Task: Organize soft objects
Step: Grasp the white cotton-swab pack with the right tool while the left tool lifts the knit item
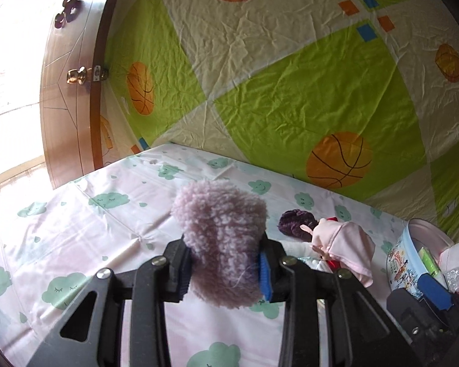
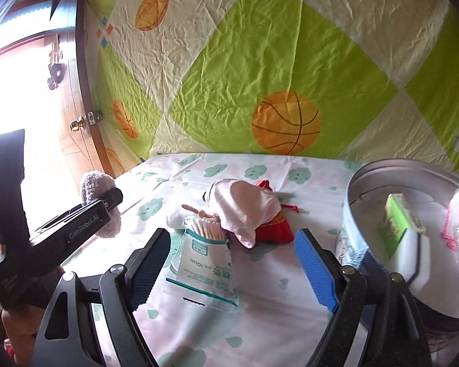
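Note:
My left gripper (image 1: 223,270) is shut on a fluffy lilac plush (image 1: 222,238) and holds it above the table; it also shows at the left of the right wrist view (image 2: 99,202). My right gripper (image 2: 229,263) is open and empty, low over a bag of cotton swabs (image 2: 205,263). Beyond it lie a pink cloth (image 2: 244,208) over a red pouch (image 2: 274,226) and a white soft item (image 2: 176,218). A dark purple soft thing (image 1: 296,218) lies behind the pink cloth (image 1: 342,244). The round tin (image 2: 391,183) stands at the right.
The table has a pink cloth with green clouds (image 1: 76,223). The tin (image 1: 410,260) holds a green packet (image 2: 397,220) and a white box. A patterned sheet (image 2: 260,61) hangs behind. A wooden door (image 1: 67,91) is at the left.

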The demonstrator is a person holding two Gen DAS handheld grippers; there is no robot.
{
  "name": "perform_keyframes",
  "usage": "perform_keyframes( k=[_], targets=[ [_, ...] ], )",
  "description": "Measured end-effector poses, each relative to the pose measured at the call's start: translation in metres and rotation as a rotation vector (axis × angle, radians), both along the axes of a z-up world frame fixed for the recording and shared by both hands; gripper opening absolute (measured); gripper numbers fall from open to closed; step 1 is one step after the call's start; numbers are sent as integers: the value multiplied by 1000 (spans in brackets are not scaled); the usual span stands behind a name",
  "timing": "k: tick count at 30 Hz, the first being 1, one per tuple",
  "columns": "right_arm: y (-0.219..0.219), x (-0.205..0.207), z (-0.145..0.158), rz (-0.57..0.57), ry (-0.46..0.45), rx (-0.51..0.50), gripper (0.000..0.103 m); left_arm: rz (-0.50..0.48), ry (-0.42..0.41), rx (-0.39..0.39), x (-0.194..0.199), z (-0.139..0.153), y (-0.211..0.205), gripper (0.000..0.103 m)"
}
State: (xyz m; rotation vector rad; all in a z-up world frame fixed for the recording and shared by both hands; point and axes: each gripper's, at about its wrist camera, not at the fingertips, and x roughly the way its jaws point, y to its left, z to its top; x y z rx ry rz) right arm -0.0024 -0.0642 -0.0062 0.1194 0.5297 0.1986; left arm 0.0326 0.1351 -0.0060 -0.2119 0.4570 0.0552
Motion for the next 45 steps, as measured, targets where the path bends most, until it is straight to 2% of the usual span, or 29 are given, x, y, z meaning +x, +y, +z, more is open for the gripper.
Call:
perform_keyframes(
  k=[2, 6, 8, 12, 14, 15, 17, 18, 20, 26, 31, 34, 39, 45],
  targets=[
    [3, 13, -7, 7, 55, 38, 85, 9, -6, -16, 1, 0, 3, 34],
    [10, 42, -25, 29, 194, 83, 71, 5, -2, -24, 2, -1, 3, 35],
    [11, 50, -32, 40, 235, 126, 70, 7, 4, -27, 3, -2, 3, 35],
    [19, 64, -47, 50, 337, 129, 69, 17, 10, -42, 3, -3, 6, 35],
    [19, 64, -47, 52, 333, 141, 60, 15, 15, -47, 4, -4, 6, 35],
    [20, 65, -48, 69, 341, 146, 51, 15, 16, -47, 4, -4, 6, 35],
    [21, 67, -47, 75, 348, 138, 48, 14, 16, -44, 4, -4, 6, 36],
    [23, 67, -48, 85, 354, 128, 40, 16, 14, -46, 3, -4, 7, 37],
    [25, 65, -47, 107, 354, 116, 39, 17, 9, -48, 3, -5, 8, 37],
    [29, 35, -32, 177, 275, 116, 36, 21, -19, -69, -2, -5, 12, 37],
    [25, 2, -3, 221, 105, 131, 36, 16, -59, -64, -8, -1, 10, 37],
    [15, -16, 10, 191, -2, 83, 36, 10, -82, -55, -12, 1, 7, 37],
    [5, -42, 21, 58, -166, -82, 36, 14, -119, -8, -18, 6, -3, 37],
    [-11, -51, 25, 24, -206, -109, 36, 17, -97, -1, -25, 5, -18, 37]
  ],
)
